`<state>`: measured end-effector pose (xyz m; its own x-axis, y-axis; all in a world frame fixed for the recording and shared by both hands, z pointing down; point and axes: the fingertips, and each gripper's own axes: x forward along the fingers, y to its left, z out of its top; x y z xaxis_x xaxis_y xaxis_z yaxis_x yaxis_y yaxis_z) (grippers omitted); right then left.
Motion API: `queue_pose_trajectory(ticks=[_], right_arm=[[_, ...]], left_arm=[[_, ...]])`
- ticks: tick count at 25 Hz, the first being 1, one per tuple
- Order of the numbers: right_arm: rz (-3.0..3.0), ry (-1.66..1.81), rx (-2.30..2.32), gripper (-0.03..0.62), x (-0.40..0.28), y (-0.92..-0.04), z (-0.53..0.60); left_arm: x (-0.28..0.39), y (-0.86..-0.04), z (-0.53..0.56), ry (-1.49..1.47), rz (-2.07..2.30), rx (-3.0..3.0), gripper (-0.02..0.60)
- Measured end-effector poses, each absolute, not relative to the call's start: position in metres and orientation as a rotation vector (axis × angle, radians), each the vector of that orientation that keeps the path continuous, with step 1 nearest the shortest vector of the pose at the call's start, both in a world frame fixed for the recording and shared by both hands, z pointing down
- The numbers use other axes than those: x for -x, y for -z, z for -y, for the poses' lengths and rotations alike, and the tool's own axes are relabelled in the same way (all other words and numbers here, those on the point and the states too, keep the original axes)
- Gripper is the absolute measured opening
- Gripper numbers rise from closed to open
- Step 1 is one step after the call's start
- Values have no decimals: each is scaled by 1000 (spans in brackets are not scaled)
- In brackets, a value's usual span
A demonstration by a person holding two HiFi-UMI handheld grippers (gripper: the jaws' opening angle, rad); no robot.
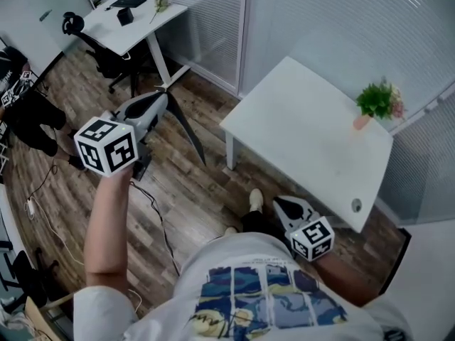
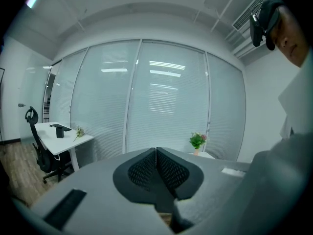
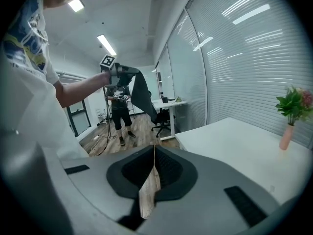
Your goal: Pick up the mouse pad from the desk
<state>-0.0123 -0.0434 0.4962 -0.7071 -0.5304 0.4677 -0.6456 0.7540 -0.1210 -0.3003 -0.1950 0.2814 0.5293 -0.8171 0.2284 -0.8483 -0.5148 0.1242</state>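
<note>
The left gripper (image 1: 164, 94) is raised out to the person's left, its jaws clenched on one edge of the dark mouse pad (image 1: 186, 129). Pinched at the edge only, the pad hangs down limp as a long dark flap over the wood floor, well clear of the white desk (image 1: 298, 130). That height likely keeps the loose end from dragging. The desk top now carries only a small potted plant (image 1: 377, 100) near its far corner, so the pick-up looks done. The right gripper (image 1: 279, 202) sits low beside the person's body, near the desk's front edge, its jaws pressed together on nothing; only floor shows through the gap behind the tips. It appears to be parked out of the way, since one grip is enough for so light a sheet
</note>
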Motion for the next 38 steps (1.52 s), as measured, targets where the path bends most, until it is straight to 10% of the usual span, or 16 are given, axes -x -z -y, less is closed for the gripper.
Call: queue_pose_trajectory(ticks=[38], right_arm=[[2581,-304,-800,0,46,-480,-4]], left_arm=[[330,-251,78,-119,1445,-2558,7]])
